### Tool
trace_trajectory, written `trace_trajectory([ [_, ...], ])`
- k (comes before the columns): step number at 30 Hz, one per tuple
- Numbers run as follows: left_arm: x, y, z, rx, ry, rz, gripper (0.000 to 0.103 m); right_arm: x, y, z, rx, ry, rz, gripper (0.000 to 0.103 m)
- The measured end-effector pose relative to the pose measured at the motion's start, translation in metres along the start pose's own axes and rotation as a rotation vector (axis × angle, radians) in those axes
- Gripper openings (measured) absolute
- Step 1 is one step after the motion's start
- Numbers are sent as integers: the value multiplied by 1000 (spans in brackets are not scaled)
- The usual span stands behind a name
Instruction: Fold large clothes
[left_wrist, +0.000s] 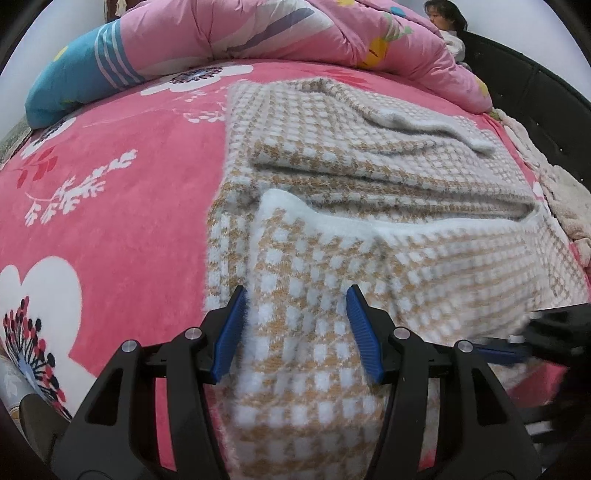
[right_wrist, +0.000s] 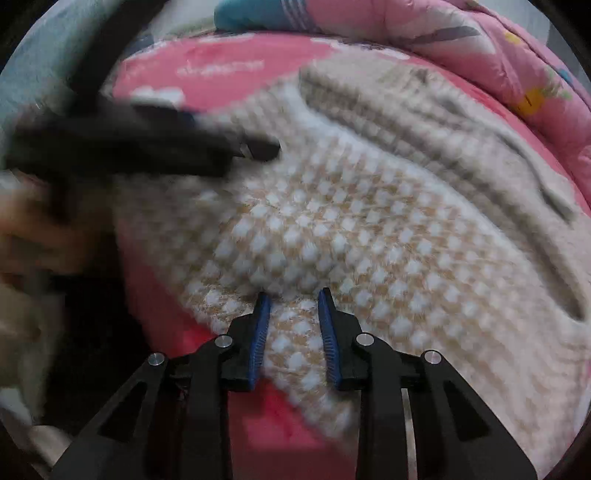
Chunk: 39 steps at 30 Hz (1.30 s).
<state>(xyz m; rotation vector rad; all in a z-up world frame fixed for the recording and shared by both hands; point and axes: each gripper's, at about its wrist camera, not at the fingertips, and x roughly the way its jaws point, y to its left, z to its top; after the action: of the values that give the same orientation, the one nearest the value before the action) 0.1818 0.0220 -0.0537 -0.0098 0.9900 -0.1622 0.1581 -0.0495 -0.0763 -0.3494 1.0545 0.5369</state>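
A: Left wrist view first. The checked sweater (left_wrist: 332, 192) fills the middle and right of the frame, spread on the pink floral blanket (left_wrist: 110, 221), with one fold already stacked across its upper part. The left gripper (left_wrist: 295, 332) sits at bottom centre with its blue pads standing well apart, and the near hem of the knit runs between them.

B: Is it gripping?

A: I'd say not. The cloth lies loose in the gap, and I see no pinch line. At lower right there is a dark blur, which is the other tool coming in.

B: Anything else up there?

A: A pink quilt (left_wrist: 295, 33) heaped along the top, and a person (left_wrist: 443, 18) seated at the upper right corner.

B: Right wrist view, then.

A: It is blurry. The right gripper (right_wrist: 293, 332) is at bottom centre, jaws much narrower, straddling the sweater's (right_wrist: 351, 229) near edge. Knit fills the slot between the pads, but whether they are biting it, I can't tell. The left tool is a black smear at middle left with a hand (right_wrist: 33, 236) behind it.

B: So what makes this step go well?

A: As I judge it, both need the hem caught at matching points, through every layer and not just fuzz. Then lift together, keep the edge taut and level, and carry it up onto the stacked fold so the corners meet.
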Motion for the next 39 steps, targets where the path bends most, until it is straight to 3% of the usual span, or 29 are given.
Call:
trace_trajectory([
  [3,-2,-1,0,3,-5,-1,53,-12,4,18,18,13,-2,27],
  [7,-2,1,0,-4,-9,-14,53,-54,5,31,10,-82,95,27],
  [9,-2,1,0,-5,-8,-13,53,-50,11,32,-18,-92,127,27],
  [12,-1,1,-1,-4,-5,-14,53,0,16,21,-16,-2,85,27],
  [13,-1,0,-1,0,-3,-8,53,4,17,18,-16,-17,85,27],
  [17,-2,-1,-1,10,-12,1,54,-21,16,27,-10,-49,108,27],
  [23,-1,0,-1,10,-15,5,54,-70,-22,8,62,-114,-24,32],
  [25,-1,1,-1,10,-14,4,54,-73,-41,2,111,-121,-57,47],
  [28,-1,0,0,8,-15,8,54,-41,-57,-10,164,-53,-50,51],
  [30,0,-1,0,11,-16,18,54,-34,-58,-10,159,-70,-43,52],
  [35,-1,-5,-1,13,-17,22,54,-64,-77,-16,230,-110,15,52],
  [39,0,-5,-1,14,-18,25,54,-103,-117,-53,375,-197,-24,53],
])
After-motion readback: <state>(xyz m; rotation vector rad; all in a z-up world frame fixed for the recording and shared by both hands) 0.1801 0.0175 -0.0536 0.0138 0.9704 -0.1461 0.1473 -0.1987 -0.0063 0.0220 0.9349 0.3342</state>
